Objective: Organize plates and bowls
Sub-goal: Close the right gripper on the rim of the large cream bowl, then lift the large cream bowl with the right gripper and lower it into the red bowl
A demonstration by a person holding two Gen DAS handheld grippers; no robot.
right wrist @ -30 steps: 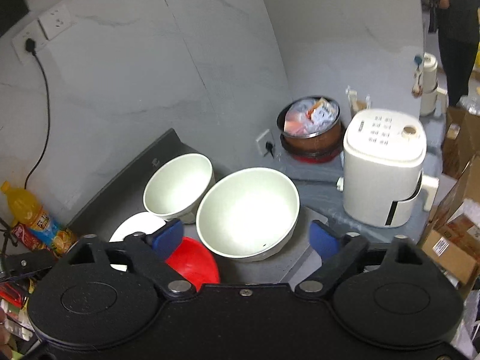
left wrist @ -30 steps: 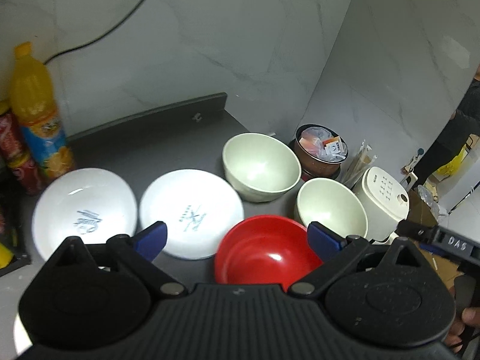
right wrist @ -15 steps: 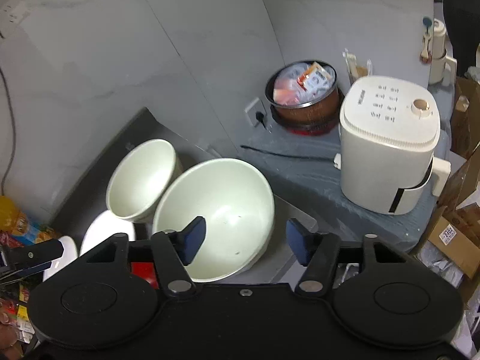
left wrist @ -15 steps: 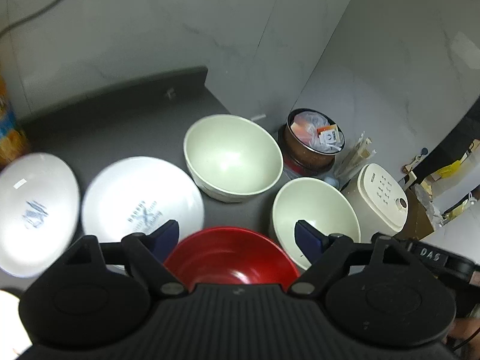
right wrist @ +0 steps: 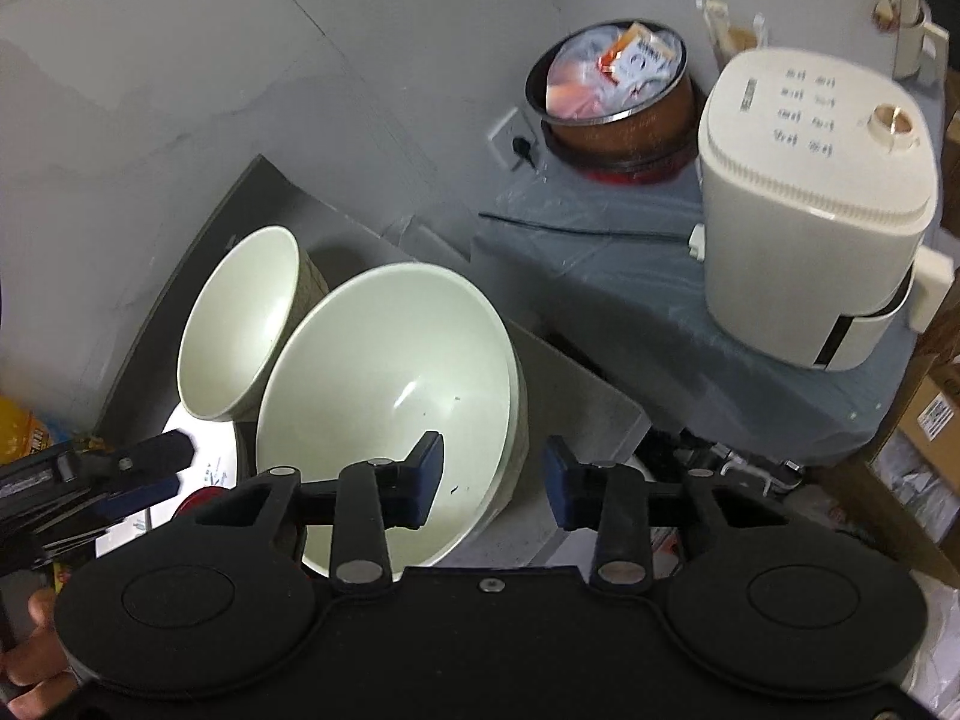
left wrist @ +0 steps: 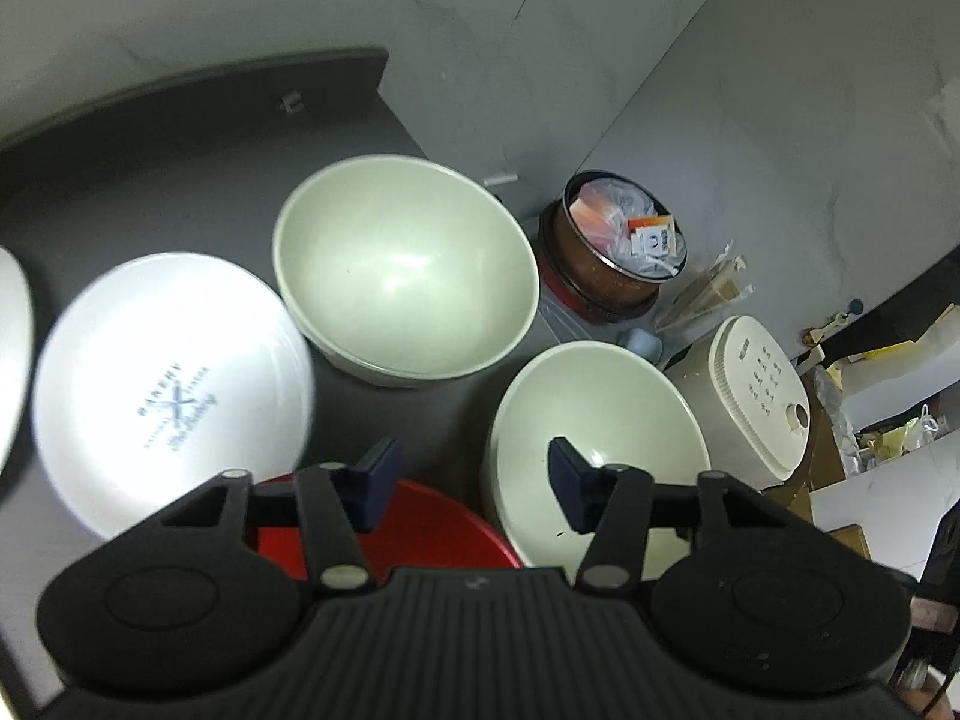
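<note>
In the left wrist view, a far pale green bowl (left wrist: 408,264) and a near pale green bowl (left wrist: 594,438) stand on the dark counter (left wrist: 180,150). A white plate (left wrist: 168,384) lies left, a second plate's edge (left wrist: 12,360) further left. A red bowl (left wrist: 420,528) sits under my left gripper (left wrist: 474,483), which is open, its right finger over the near green bowl. In the right wrist view, my right gripper (right wrist: 492,480) is open astride the right rim of the near green bowl (right wrist: 390,396). The far bowl (right wrist: 240,318) stands behind. The left gripper (right wrist: 120,468) shows at left.
A brown pot of packets (left wrist: 612,264) and a white rice cooker (left wrist: 756,396) stand on a lower grey surface to the right; both show in the right wrist view, pot (right wrist: 618,96) and cooker (right wrist: 810,210). An orange drink bottle (right wrist: 24,432) is at far left. Marble wall behind.
Both grippers have moved forward and rightward toward the near green bowl. Both pairs of fingers have narrowed. The right gripper now straddles the bowl's rim.
</note>
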